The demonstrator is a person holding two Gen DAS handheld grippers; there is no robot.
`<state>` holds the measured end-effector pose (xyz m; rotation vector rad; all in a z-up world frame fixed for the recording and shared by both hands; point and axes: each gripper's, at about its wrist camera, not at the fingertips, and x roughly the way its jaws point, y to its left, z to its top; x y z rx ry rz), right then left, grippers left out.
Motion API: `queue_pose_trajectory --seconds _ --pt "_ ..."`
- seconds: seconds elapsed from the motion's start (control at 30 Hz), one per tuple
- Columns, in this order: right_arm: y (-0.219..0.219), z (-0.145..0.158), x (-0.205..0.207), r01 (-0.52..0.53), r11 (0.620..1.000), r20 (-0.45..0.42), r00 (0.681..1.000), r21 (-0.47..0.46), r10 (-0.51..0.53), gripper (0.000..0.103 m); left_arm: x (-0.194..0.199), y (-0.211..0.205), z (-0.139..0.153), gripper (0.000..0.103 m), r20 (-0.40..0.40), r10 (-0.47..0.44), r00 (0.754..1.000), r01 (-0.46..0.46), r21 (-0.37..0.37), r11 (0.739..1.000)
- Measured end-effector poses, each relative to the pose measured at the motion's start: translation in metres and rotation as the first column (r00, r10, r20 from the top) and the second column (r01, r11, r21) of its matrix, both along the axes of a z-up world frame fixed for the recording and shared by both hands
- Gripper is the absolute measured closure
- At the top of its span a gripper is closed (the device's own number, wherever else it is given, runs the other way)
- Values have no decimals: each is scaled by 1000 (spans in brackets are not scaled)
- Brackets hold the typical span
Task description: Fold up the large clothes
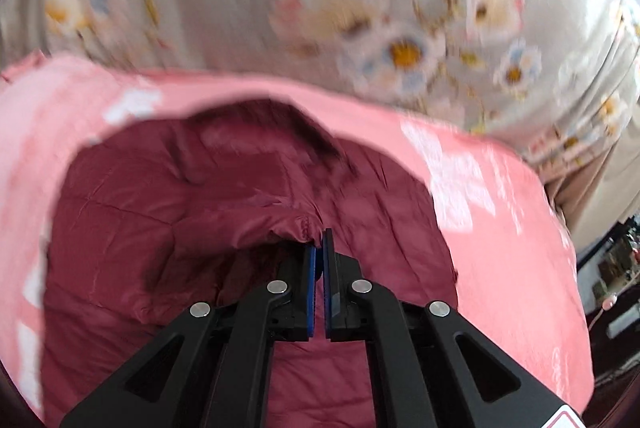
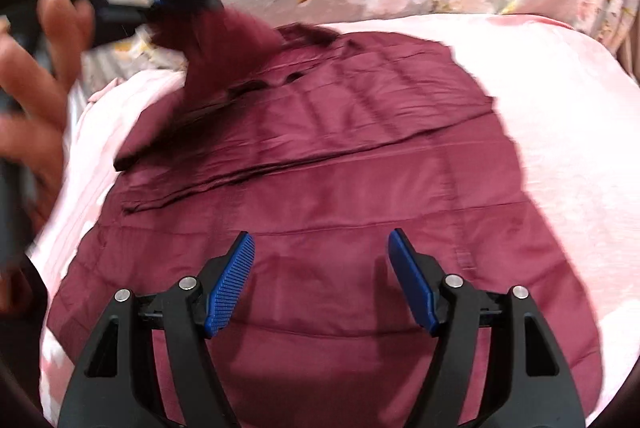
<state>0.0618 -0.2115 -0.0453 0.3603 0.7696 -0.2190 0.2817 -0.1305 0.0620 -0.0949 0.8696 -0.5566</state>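
A dark red quilted jacket [image 2: 340, 188] lies spread on a pink blanket [image 2: 560, 148]. My left gripper [image 1: 319, 242] is shut on the elastic cuff of the jacket's sleeve [image 1: 256, 228], which is lifted off the jacket's body. In the right wrist view that left gripper [image 2: 160, 0] shows blurred at the upper left, held by a hand [image 2: 36, 76], with the sleeve [image 2: 224, 56] hanging from it. My right gripper [image 2: 321, 242] stands open just above the jacket's lower half, with nothing between its blue pads [image 2: 232, 284].
A grey floral bedspread [image 1: 360, 8] covers the bed beyond the pink blanket [image 1: 500, 208]. At the far right of the left wrist view the bed's edge drops to a dark floor with small items [image 1: 612, 268].
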Motion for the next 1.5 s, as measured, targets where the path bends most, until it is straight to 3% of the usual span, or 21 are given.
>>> queue_pose_trajectory --seconds 0.1,0.13,0.23,0.3,0.4,0.5,0.63,0.73,0.8,0.83,0.87,0.9,0.93,1.03,1.17,1.23,1.3,1.37,1.5 --pt "-22 0 -10 39 999 -7 999 -15 -39 36 3 -2 -22 95 -99 -20 995 18 -22 1000" --pt "-29 2 -12 48 999 -6 999 -18 -48 36 3 7 -24 89 -130 -39 991 33 -52 998" --pt "-50 12 -9 55 998 6 998 -7 -55 35 4 55 -16 44 -141 -7 990 -10 -124 992" --pt "-60 22 1 42 999 22 999 13 -42 33 6 99 -10 36 -122 67 990 -86 -152 985" --pt "-66 30 20 12 999 36 999 48 -13 33 18 153 -11 35 -143 168 975 -188 -140 972" --pt "-62 30 57 -38 993 28 999 111 35 32 40 204 -27 35 -174 307 936 -324 -77 943" --pt "-30 22 91 -101 994 -31 994 29 102 32 58 232 -54 35 -228 387 894 -405 -38 913" --pt "-12 13 105 -137 990 -61 989 8 138 31 71 244 -75 36 -278 403 872 -433 -53 900" --pt "-8 5 114 -111 992 -89 990 -52 106 31 81 250 -90 37 -325 413 851 -461 -83 883" --pt "-10 4 116 -95 993 -92 992 -67 88 37 85 253 -97 37 -351 412 841 -470 -95 877" --pt "-15 5 116 -68 995 -88 994 -72 61 62 88 255 -103 41 -375 412 830 -479 -102 872" --pt "-25 8 114 -31 998 -75 997 -62 26 77 90 256 -108 44 -394 413 821 -488 -109 866" --pt "-42 13 110 26 999 -55 998 -31 -27 77 91 258 -112 45 -407 415 814 -495 -114 861" --pt "-85 13 93 147 989 -69 987 28 -145 74 90 263 -113 45 -398 421 815 -502 -122 856" --pt "-102 9 78 168 984 -99 982 63 -161 71 94 272 -112 45 -417 422 805 -526 -171 833" --pt "-104 17 74 185 980 -64 981 76 -181 61 99 274 -111 45 -434 419 798 -538 -198 819" --pt "-104 28 70 193 975 -10 981 109 -193 37 102 271 -111 45 -446 412 795 -539 -207 817" --pt "-104 35 73 178 976 23 983 129 -182 30 106 266 -113 45 -461 400 792 -535 -208 819" --pt "-103 23 84 180 982 -25 984 48 -179 24 114 261 -122 45 -479 412 775 -550 -190 813"
